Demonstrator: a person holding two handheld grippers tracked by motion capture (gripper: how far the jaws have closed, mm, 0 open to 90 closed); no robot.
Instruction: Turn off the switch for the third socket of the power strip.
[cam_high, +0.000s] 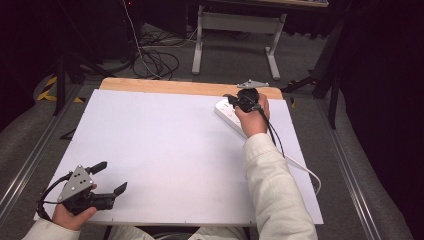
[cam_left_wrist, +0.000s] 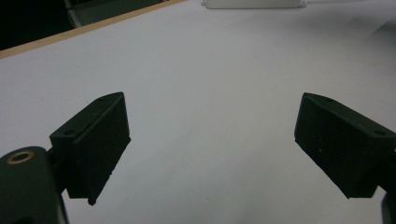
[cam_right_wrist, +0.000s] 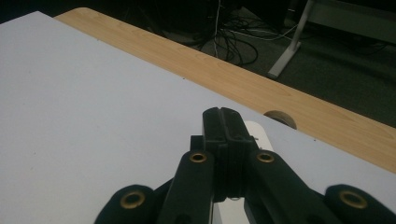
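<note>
- Table (cam_high: 150, 145): its white sheet covers nearly the whole top; a wooden strip (cam_high: 165, 86) shows along the far edge, at 12 o'clock.
- Power strip (cam_high: 226, 111): white, lying flat at about 1 o'clock, near the far edge.
- My right gripper (cam_high: 234, 101): jaws pressed together, empty, poised over the power strip's far end.
- My left gripper (cam_high: 111, 177): at 7 o'clock, jaws spread wide, empty, well apart from the power strip.

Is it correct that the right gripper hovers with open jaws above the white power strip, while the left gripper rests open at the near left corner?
Not quite: the right gripper is shut, as the right gripper view shows. It is above the white power strip, and the left gripper is open.
</note>
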